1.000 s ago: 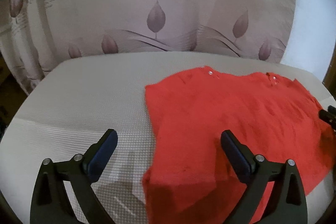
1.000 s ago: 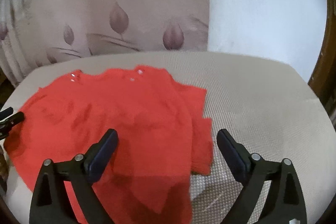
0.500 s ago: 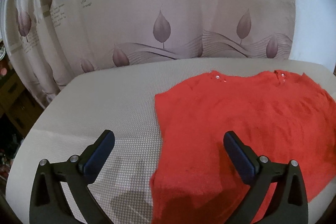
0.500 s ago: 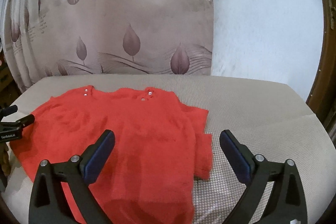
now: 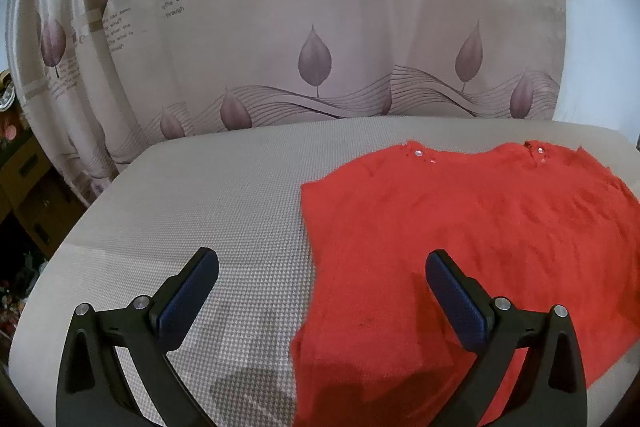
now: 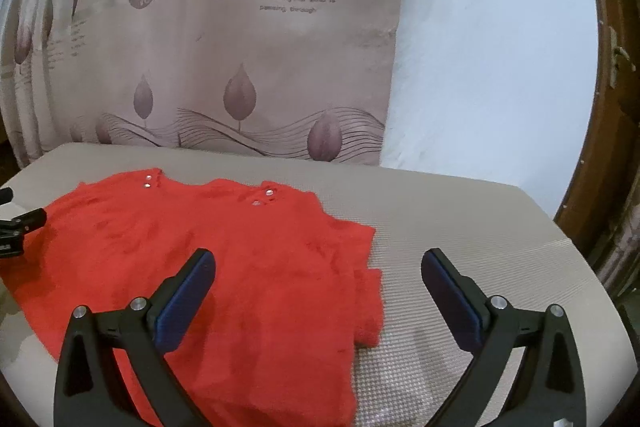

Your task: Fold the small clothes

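Change since the earlier frames: both wrist views have tilted up, showing more curtain and less of the near cloth; the right gripper (image 6: pixel 316 273) has just been opening its jaws a little further, with nothing pinched between them. Nearest, right gripper: jaws spread wide, empty, hovering over the right edge of the red garment (image 6: pixel 224 267). Left gripper (image 5: pixel 322 275): jaws equally wide, empty, straddling the garment's left edge. Red garment: small knitted top, lying flat on the beige textured pad (image 5: pixel 208 211), right sleeve already turned in over the body, neckline with metal snaps (image 6: pixel 262 197) at the far side. Handling, by judgement: light, soft, limp, fuzzy enough not to slip; likely to sag and bunch if lifted at one point. Suggested hold: near hem corners or side seams, one per gripper, pinching all layers. Beyond: leaf-print curtain (image 5: pixel 312 39), pale wall (image 6: pixel 488 67).
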Tool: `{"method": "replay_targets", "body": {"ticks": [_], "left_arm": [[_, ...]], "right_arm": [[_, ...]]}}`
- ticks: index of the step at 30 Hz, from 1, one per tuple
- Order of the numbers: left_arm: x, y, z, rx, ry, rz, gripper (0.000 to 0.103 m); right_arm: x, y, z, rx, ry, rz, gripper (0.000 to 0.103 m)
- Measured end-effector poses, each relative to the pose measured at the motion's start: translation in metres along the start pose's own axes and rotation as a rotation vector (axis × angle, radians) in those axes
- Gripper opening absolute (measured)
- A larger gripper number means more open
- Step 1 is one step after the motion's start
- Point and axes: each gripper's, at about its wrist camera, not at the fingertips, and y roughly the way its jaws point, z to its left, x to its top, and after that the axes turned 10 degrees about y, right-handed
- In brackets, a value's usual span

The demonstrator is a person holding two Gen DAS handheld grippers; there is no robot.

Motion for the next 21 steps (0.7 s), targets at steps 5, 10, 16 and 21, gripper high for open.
{"method": "replay_targets", "body": {"ticks": [5, 10, 16, 21], "left_arm": [[0.0, 0.001, 0.002, -0.023, -0.013, 0.008, 0.103], [-0.001, 0.004, 0.007, -0.057, -0.038, 0.014, 0.103], [-0.003, 0.012, 0.014, -0.096, -0.087, 0.049, 0.103], [-0.007, 0.021, 0.02, -0.126, -0.129, 0.088, 0.103]], "right_arm": [[-0.002, 0.002, 0.011, -0.047, -0.059, -0.004, 0.102], [-0.004, 0.004, 0.02, -0.093, -0.107, 0.001, 0.102], [-0.006, 0.007, 0.031, -0.119, -0.166, 0.009, 0.102], [-0.009, 0.007, 0.037, -0.131, -0.197, 0.011, 0.102]]}}
